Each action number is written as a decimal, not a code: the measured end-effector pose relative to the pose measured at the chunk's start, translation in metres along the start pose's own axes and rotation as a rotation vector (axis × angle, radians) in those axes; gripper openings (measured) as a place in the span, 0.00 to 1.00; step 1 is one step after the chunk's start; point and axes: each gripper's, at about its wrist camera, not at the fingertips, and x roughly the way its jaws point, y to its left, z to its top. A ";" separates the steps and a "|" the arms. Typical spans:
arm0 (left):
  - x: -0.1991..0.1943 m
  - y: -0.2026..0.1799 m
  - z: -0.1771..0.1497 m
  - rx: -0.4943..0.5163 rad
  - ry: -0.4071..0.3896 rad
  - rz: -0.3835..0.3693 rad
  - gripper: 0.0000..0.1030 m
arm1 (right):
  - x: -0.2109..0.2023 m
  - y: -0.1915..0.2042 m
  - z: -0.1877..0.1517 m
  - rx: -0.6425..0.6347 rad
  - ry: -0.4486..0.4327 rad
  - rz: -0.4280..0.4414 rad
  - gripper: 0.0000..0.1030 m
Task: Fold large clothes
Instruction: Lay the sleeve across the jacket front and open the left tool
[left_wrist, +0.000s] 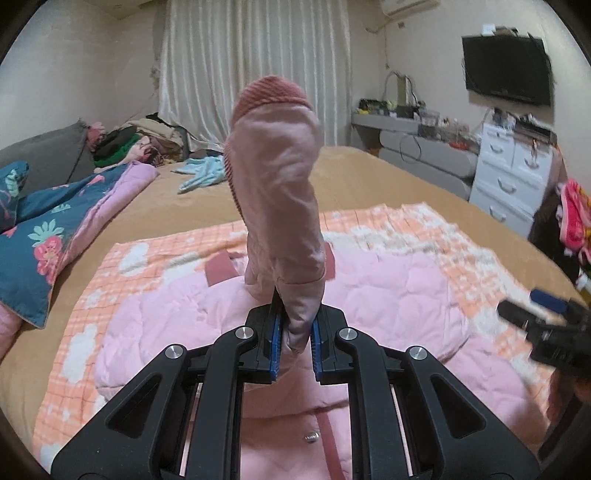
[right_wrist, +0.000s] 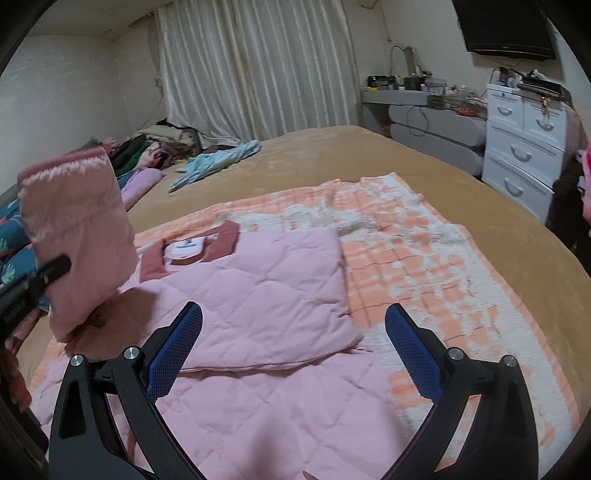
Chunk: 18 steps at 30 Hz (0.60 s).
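A pink quilted jacket (right_wrist: 258, 295) lies on an orange checked blanket (right_wrist: 424, 258) on the bed, with its right side folded over the body. My left gripper (left_wrist: 295, 332) is shut on the jacket's left sleeve (left_wrist: 280, 192) and holds it up, its dark-pink ribbed cuff (left_wrist: 271, 90) topmost. The raised sleeve also shows in the right wrist view (right_wrist: 77, 236), with the left gripper (right_wrist: 33, 280) beside it. My right gripper (right_wrist: 293, 332) is open and empty, above the jacket's folded part. It shows at the right edge of the left wrist view (left_wrist: 517, 314).
The bed has a tan cover (left_wrist: 351, 177). A floral quilt (left_wrist: 48, 236) and a pile of clothes (left_wrist: 129, 144) lie at the left, a light blue garment (left_wrist: 201, 173) farther back. White drawers (left_wrist: 513, 173) and a grey dresser (left_wrist: 424, 147) stand at the right.
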 end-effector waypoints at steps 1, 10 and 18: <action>0.003 -0.004 -0.003 0.009 0.009 -0.001 0.06 | 0.001 -0.002 0.000 0.006 0.001 -0.003 0.96; 0.035 -0.049 -0.045 0.197 0.100 0.043 0.07 | 0.008 -0.026 -0.002 0.069 0.021 -0.050 0.96; 0.047 -0.076 -0.074 0.367 0.164 0.080 0.11 | 0.012 -0.036 -0.004 0.092 0.030 -0.064 0.96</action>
